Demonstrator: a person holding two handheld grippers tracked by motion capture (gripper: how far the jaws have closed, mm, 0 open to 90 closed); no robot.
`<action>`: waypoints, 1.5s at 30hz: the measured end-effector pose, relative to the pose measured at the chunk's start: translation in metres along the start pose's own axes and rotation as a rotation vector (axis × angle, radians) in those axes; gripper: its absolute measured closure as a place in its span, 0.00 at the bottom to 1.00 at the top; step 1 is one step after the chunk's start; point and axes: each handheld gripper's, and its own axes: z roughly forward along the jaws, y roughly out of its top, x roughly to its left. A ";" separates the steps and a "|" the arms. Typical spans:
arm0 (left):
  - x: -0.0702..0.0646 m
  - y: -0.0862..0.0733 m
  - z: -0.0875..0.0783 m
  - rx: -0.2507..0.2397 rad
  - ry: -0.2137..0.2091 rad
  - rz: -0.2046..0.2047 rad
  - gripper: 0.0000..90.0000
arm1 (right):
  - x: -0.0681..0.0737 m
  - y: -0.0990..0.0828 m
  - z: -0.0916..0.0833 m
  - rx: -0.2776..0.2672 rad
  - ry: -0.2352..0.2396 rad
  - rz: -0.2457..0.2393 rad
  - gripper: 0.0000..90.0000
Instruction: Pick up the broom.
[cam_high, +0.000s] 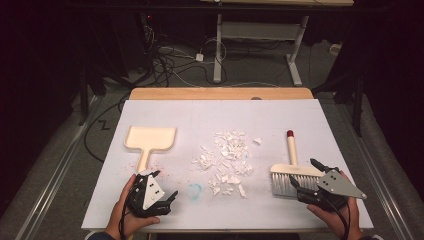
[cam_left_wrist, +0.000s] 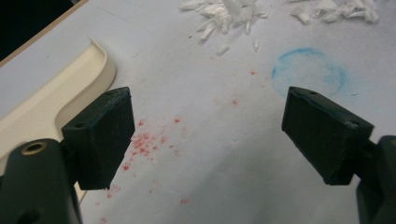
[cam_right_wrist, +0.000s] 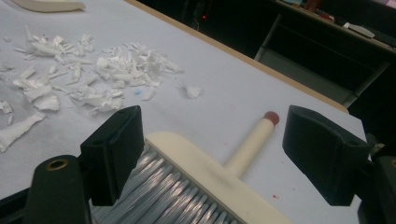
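Paper bits (cam_high: 227, 157) lie mid-table between dustpan (cam_high: 149, 140) and brush (cam_high: 295, 172). Left gripper (cam_high: 162, 187) and right gripper (cam_high: 302, 175) are both wide open, holding nothing. Best to pinch each handle squarely before sweeping

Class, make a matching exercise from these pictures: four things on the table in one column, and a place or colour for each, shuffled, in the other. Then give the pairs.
Things:
1. dustpan
2. brush
3. white scraps
4. blue ring mark

Descriptions:
A. piled mid-table
B. at the right gripper, red-tipped handle
C. a stain near the front edge, right of the left gripper
D. cream, on the left, handle toward the person

Pairs: 1-D, 2-B, 3-A, 4-C
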 end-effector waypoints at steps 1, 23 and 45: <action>0.000 0.000 0.000 0.001 0.000 0.001 0.18 | 0.000 0.000 0.000 0.000 0.000 0.000 0.24; -0.003 0.000 0.000 0.004 -0.020 0.035 0.18 | -0.005 0.002 0.008 0.040 -0.047 -0.017 0.23; -0.004 0.000 0.002 0.018 -0.029 0.045 0.19 | -0.056 0.013 0.064 0.236 -0.129 0.171 0.30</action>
